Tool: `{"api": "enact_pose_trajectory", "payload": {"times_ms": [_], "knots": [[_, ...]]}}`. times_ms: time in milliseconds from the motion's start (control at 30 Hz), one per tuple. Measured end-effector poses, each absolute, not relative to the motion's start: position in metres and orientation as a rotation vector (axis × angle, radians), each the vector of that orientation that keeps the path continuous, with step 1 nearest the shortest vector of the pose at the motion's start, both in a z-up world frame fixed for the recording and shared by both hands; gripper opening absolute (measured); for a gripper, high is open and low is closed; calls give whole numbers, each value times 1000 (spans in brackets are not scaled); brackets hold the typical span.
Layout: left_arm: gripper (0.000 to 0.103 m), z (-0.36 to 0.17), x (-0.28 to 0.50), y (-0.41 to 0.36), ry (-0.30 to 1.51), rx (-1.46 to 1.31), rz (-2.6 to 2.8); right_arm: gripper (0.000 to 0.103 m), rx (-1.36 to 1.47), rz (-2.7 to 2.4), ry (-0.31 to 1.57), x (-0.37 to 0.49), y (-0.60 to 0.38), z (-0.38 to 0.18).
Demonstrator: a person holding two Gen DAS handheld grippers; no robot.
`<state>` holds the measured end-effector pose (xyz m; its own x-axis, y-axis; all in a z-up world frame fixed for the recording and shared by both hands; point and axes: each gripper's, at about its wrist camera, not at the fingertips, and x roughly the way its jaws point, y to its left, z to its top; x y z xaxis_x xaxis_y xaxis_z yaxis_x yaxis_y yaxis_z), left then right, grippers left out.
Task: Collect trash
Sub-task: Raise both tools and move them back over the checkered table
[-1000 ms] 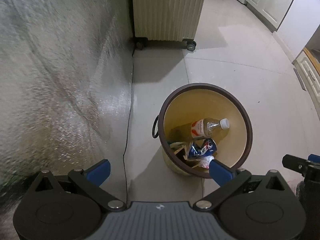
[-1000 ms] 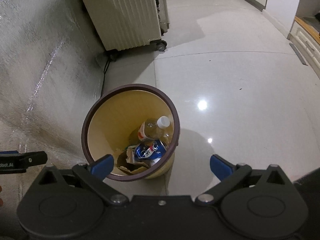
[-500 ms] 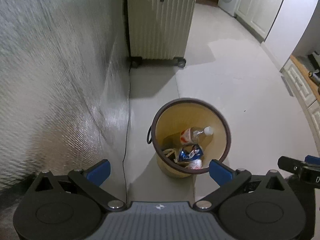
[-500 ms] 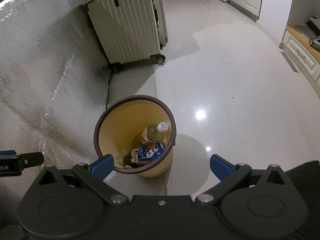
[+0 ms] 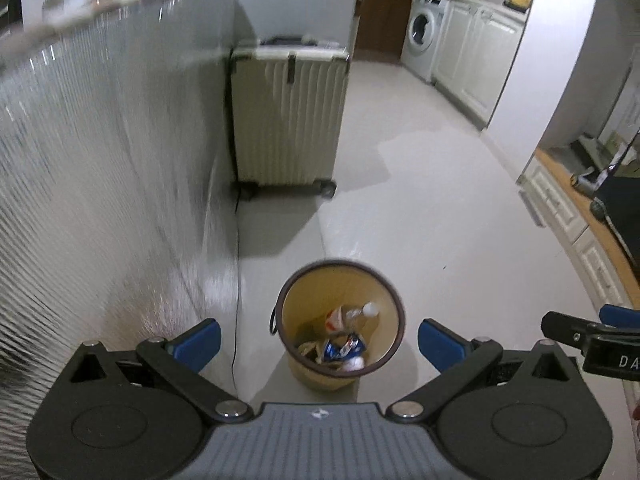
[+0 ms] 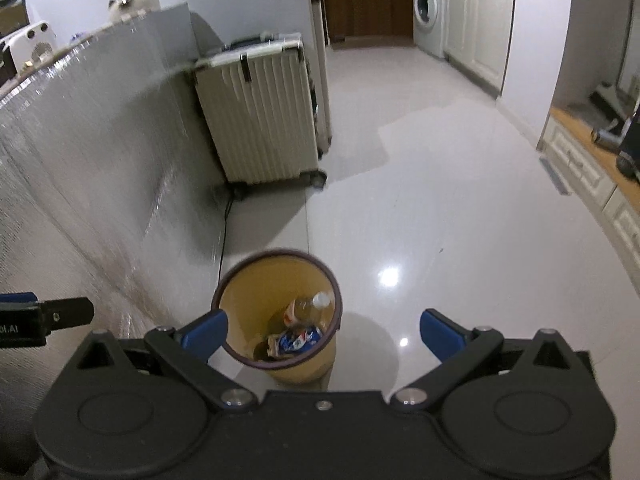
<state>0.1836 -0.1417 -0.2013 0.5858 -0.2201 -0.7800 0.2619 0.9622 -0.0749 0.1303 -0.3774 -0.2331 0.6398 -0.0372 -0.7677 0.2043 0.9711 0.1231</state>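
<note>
Both grippers have risen away from the bin [image 5: 298,368]. Left gripper [image 5: 319,340] and right gripper [image 6: 323,330] gape wide, empty. Inside the bin, a bottle [image 5: 352,315] lies cap pointing right.

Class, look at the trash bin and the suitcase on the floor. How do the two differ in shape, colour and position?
The trash bin is round, yellow with a dark rim, and open-topped with a bottle and wrappers inside; the suitcase is boxy, cream, ribbed and closed. The trash bin stands near the claws; the suitcase stands farther back on wheels. Both stand upright on the tiled floor near the silver wall.
</note>
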Motion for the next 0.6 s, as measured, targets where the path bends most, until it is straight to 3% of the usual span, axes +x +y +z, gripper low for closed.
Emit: {"api": "enact_pose_trajectory", "payload": {"times_ms": [600], "knots": [[103, -83, 127, -138, 661, 45, -341, 103, 176, -147, 631, 71, -378, -104]]}}
